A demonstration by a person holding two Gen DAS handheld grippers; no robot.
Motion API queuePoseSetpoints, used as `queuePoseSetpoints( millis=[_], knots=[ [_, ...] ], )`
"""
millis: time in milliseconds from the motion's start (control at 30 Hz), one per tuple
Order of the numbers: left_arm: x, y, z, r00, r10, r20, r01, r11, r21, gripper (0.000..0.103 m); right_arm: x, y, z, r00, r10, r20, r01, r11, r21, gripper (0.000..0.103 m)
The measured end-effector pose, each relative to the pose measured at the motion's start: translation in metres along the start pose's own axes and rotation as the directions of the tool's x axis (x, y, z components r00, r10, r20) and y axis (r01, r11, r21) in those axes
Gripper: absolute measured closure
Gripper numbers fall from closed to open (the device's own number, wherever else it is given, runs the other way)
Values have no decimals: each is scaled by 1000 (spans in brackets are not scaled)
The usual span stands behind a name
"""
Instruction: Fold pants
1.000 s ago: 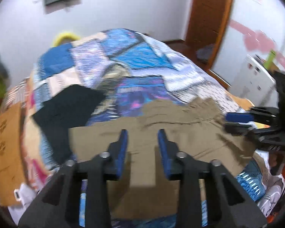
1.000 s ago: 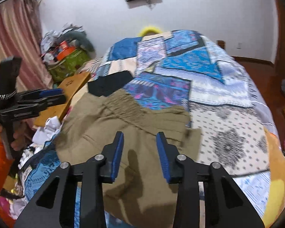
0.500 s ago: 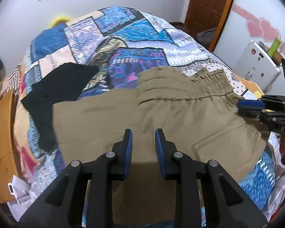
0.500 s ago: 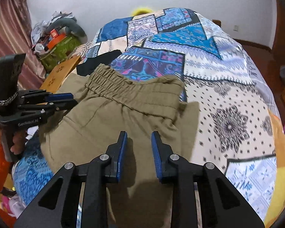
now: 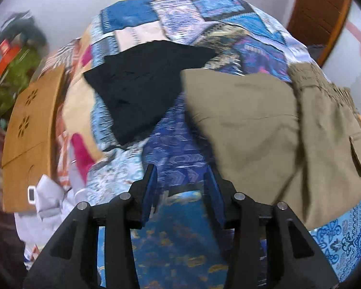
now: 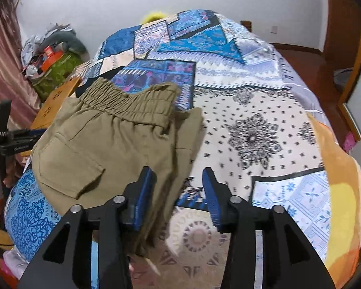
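Khaki pants (image 5: 272, 134) lie folded on the patchwork bed, elastic waistband (image 6: 130, 102) toward the far side, a flap pocket (image 6: 72, 166) facing up. My left gripper (image 5: 180, 185) is open and empty, hovering over bare quilt just left of the pants' edge. My right gripper (image 6: 178, 187) is open and empty, above the pants' right edge, its left finger over the fabric. The left gripper also shows in the right wrist view (image 6: 19, 137) at the far left.
A folded black garment (image 5: 144, 84) lies on the quilt (image 6: 252, 91) left of the pants. A wooden board (image 5: 29, 130) stands by the bed's left side. Clutter and a green bag (image 6: 55, 72) sit by the wall. A door (image 5: 317, 16) is at right.
Both grippers have opened wider. The left one has swung left, off the pants to the bare quilt. The right one has shifted right toward the pants' edge.
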State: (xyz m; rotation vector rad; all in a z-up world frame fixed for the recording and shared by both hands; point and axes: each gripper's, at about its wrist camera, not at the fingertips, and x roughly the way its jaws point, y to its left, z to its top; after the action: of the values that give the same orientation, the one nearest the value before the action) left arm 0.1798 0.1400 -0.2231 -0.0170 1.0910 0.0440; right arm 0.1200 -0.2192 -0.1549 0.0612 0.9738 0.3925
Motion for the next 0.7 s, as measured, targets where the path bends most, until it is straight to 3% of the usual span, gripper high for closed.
queuePoseSetpoints(
  millis=[100,167,267,367,567,700],
  knots=[
    [-14,8,4,998,-54,27,55,997,-49,59,-8,-4,5,1000,-12,15,12,999,41,49],
    [-22,6,11,993,-98,59,101,993,-61,55,-13,-5,8,999,-6,37,4,998,60,35],
    [-24,-2,22,987,-140,84,145,988,-59,37,-17,-3,12,997,23,68,-28,996,82,25],
    [-8,-14,32,979,-197,56,200,978,-57,34,-5,-1,15,997,59,43,-63,993,95,23],
    [24,-30,38,969,-245,-31,242,967,-84,34,37,-7,14,990,118,-76,-105,982,155,23],
    [29,-34,43,962,-270,-34,265,958,-107,34,45,-6,14,983,167,-79,-152,974,170,20]
  ],
)
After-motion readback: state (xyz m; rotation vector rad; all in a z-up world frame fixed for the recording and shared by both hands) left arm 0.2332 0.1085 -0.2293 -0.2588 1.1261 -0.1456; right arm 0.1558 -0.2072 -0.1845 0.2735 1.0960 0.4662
